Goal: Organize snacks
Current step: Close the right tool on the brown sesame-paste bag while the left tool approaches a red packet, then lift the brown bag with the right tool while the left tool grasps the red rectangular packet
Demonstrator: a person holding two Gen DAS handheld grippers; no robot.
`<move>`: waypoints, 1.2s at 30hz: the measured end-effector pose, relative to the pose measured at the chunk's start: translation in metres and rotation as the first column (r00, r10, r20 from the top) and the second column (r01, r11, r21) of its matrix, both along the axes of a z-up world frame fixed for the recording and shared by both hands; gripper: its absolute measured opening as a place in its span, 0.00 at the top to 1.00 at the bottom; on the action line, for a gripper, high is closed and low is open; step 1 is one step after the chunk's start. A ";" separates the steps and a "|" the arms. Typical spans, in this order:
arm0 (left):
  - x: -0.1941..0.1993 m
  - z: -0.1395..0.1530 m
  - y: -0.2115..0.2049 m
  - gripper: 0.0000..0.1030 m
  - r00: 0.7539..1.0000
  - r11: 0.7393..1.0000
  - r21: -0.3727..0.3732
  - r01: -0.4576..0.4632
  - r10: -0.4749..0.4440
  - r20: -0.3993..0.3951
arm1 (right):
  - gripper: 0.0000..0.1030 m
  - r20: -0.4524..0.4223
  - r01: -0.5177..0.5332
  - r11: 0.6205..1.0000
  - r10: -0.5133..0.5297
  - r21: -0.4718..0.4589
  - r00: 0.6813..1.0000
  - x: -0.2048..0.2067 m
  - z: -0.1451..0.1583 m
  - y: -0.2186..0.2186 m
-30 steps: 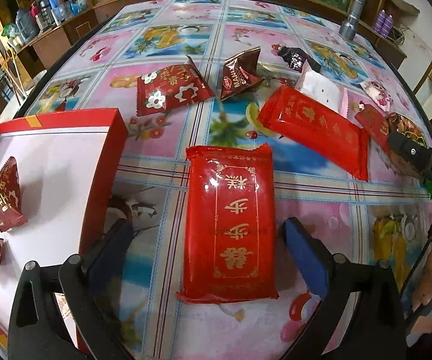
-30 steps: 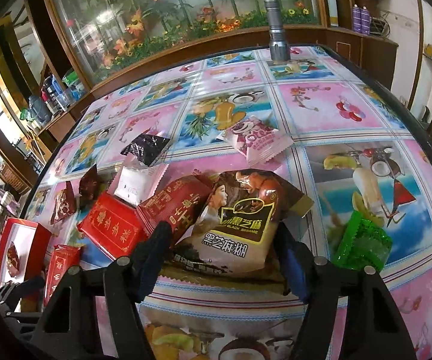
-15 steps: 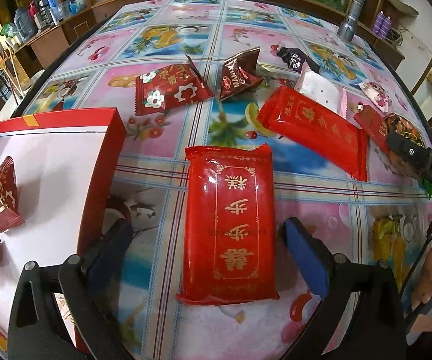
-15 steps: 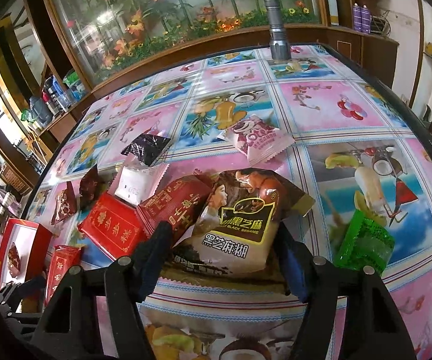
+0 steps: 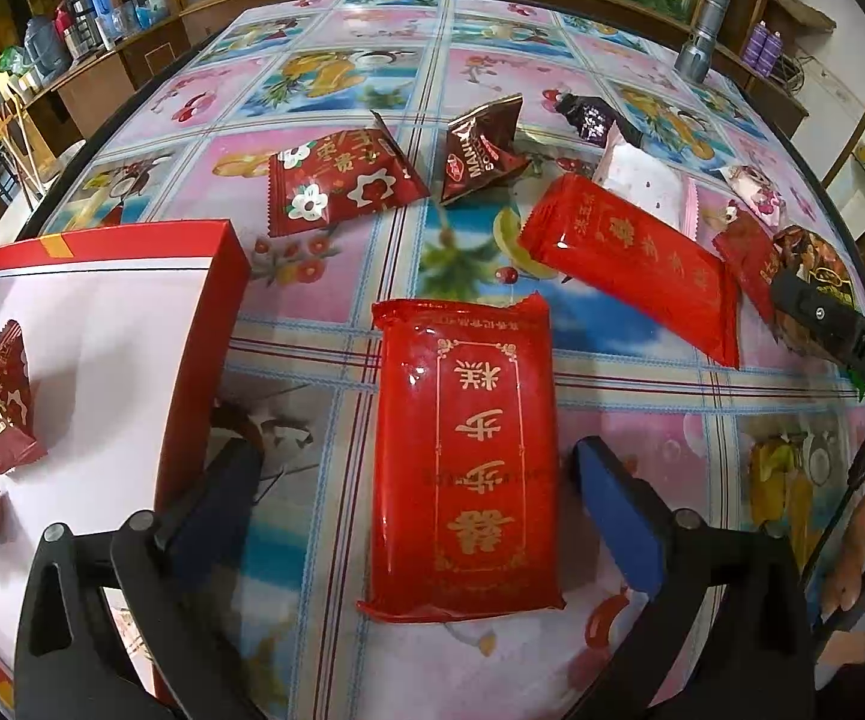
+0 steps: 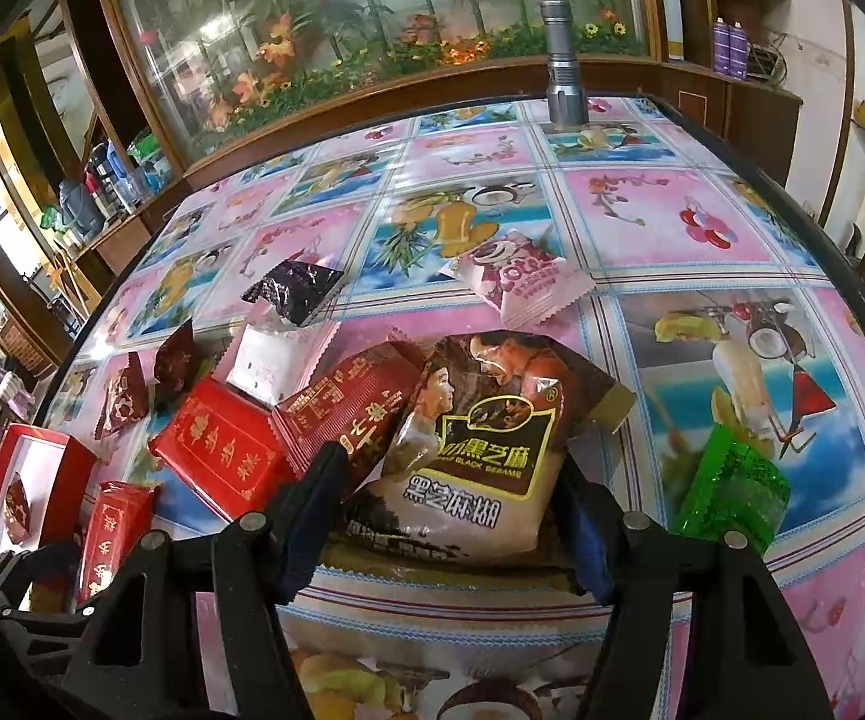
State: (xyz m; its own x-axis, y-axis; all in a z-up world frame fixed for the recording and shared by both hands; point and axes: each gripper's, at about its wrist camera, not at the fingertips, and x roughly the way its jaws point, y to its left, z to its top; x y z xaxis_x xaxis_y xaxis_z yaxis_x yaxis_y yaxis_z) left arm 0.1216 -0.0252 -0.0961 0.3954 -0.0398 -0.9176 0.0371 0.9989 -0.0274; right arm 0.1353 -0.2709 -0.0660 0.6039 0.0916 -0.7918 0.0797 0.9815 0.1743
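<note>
On a table covered with a pink and blue fruit-print cloth (image 5: 336, 48), snacks are being sorted into a red box (image 5: 204, 324) with a white floor. The step in hand appears to be picking up two packets at once, one per gripper, with neither lifted yet.

Left of the left gripper's (image 5: 414, 483) left jaw sits the red box, its near wall just beside that jaw. Two small red packets (image 5: 3, 399) already lie inside it. The left gripper's jaws stand wide apart, tilted steeply down at the table. Between them, lying flat and lengthwise, is a long red packet with gold characters (image 5: 468, 450). Clear cloth shows on both sides of it, so neither pad touches it. Beyond the jaws lie a red flowered packet (image 5: 339, 183), a dark brown packet (image 5: 480, 153) and a second long red packet (image 5: 636, 264).

Further right, the right gripper (image 6: 444, 504) also tilts down. Its jaws have just been closing, and between them lies a brown black-sesame packet (image 6: 480, 444). The pads sit close against the packet's sides, but whether they press it cannot be told. A dark red packet (image 6: 348, 408) overlaps its left edge just beyond the left jaw. Beside the right jaw is a green packet (image 6: 732, 495); beyond is a pink bear packet (image 6: 519, 282).

Next, judging from this, the left jaws need to close on the long packet's sides, then carry it left over the box wall. The right gripper likely has to finish clamping without catching the dark red packet.
</note>
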 end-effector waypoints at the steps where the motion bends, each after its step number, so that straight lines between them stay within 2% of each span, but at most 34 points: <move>1: 0.000 0.000 0.000 0.00 1.000 1.000 0.000 0.000 0.000 0.001 | 0.38 -0.002 -0.001 1.000 0.001 -0.004 1.000 0.000 -0.001 0.000; 5: -0.001 0.000 0.000 0.00 1.000 1.000 0.000 0.005 -0.005 0.006 | 0.45 -0.011 -0.008 1.000 0.008 -0.015 1.000 0.001 -0.004 0.001; 12: -0.006 0.001 0.000 0.00 0.999 1.000 0.001 0.024 -0.024 0.021 | 0.48 -0.007 -0.005 1.000 0.005 -0.004 1.000 0.001 -0.004 0.001; 18: -0.010 0.005 -0.003 0.15 0.997 0.998 -0.001 0.069 -0.069 0.043 | 0.49 -0.008 -0.003 1.000 0.003 -0.005 1.000 0.000 -0.004 0.000; 20: -0.012 0.007 -0.004 0.23 0.995 0.996 -0.005 0.087 -0.087 0.055 | 0.50 -0.009 0.002 1.000 -0.002 -0.006 1.000 -0.002 -0.004 -0.001; 22: -0.015 0.009 -0.006 0.36 0.992 0.994 -0.007 0.109 -0.109 0.064 | 0.51 -0.010 0.009 1.000 -0.009 -0.006 1.000 -0.003 -0.004 -0.002; 25: -0.016 0.011 -0.006 0.48 0.989 0.991 -0.011 0.131 -0.130 0.067 | 0.52 -0.013 0.017 1.000 -0.017 -0.002 1.000 -0.006 -0.003 -0.003; 27: -0.018 0.012 -0.006 0.53 0.988 0.990 -0.011 0.138 -0.137 0.070 | 0.52 -0.013 0.023 1.000 -0.023 -0.001 1.000 -0.010 -0.003 -0.002; 32: -0.022 0.013 0.002 0.56 0.988 0.990 -0.030 0.137 -0.134 0.072 | 0.54 -0.015 0.038 0.999 -0.037 0.026 0.999 -0.021 -0.002 -0.004; 35: -0.026 0.015 0.007 0.57 0.988 0.989 -0.058 0.137 -0.133 0.072 | 0.67 -0.019 0.040 0.993 -0.039 0.110 0.999 -0.031 -0.002 -0.010; 36: -0.028 0.015 0.008 0.57 0.988 0.988 -0.059 0.140 -0.136 0.070 | 0.68 -0.023 0.044 0.991 -0.042 0.126 0.999 -0.033 -0.002 -0.011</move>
State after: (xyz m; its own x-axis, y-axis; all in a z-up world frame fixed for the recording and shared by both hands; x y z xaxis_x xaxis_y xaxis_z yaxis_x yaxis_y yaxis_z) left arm 0.0939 -0.0174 -0.0810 0.4415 -0.1551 -0.8838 0.1779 0.9805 -0.0832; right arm 0.1027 -0.2817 -0.0682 0.5936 0.1660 -0.7875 0.1261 0.9472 0.2947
